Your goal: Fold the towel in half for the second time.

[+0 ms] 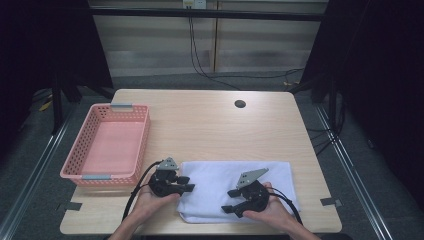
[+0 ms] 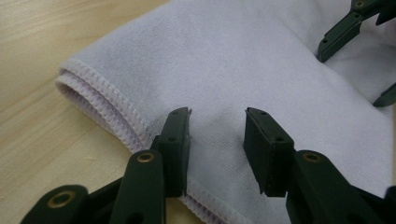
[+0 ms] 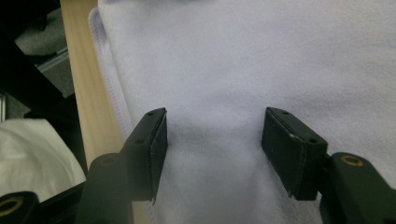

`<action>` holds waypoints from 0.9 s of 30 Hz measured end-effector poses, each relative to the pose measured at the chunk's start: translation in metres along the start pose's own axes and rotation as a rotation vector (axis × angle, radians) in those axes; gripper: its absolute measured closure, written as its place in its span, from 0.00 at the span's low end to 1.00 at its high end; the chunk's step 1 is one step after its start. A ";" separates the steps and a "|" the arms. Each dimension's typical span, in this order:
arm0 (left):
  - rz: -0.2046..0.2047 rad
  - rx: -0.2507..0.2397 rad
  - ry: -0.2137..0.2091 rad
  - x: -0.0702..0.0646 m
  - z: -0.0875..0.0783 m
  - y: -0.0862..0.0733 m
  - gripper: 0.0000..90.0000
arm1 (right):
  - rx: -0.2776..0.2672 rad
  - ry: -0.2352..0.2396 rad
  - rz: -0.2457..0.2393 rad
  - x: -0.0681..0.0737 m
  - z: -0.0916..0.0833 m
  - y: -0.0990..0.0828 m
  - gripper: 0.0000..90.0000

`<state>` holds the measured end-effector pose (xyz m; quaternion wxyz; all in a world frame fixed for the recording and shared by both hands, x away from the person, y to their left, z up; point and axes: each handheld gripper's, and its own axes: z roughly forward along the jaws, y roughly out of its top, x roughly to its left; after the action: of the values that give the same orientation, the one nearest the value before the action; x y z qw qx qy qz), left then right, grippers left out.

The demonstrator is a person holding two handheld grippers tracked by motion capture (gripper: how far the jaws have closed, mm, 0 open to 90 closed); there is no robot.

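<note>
Both grippers — left (image 1: 186,184), right (image 1: 230,201) — hover with jaws parted and empty over the folded white towel (image 1: 220,185) at the surface's near edge, beside the empty pink basket (image 1: 75,162) — folding looks done, placing remains.

Two black tools, left (image 1: 189,183) and right (image 1: 229,201), each with grey three-cornered plate, brass-ringed pivots, trailing black cable.
</note>
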<state>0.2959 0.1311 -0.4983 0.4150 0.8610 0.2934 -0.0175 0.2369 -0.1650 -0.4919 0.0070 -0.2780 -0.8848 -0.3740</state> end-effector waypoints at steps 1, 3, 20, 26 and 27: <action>0.002 0.005 -0.005 -0.001 0.000 0.000 0.67 | 0.004 0.001 -0.016 -0.001 -0.001 -0.002 0.46; -0.017 0.010 -0.036 -0.003 0.001 0.001 0.66 | 0.005 -0.008 -0.031 0.000 -0.005 -0.006 0.46; -0.123 -0.068 0.039 0.031 0.007 0.031 0.51 | -0.016 0.061 -0.056 0.027 0.000 0.010 0.38; -0.150 -0.045 0.046 0.042 0.017 0.028 0.50 | -0.020 0.106 -0.109 0.044 0.041 0.042 0.36; -0.143 -0.040 0.041 0.043 0.017 0.027 0.50 | -0.015 0.109 -0.114 0.044 0.046 0.045 0.35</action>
<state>0.3497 0.1265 -0.5022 0.4238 0.8294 0.3631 -0.0235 0.2306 -0.0874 -0.4856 0.0320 -0.2063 -0.8947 -0.3948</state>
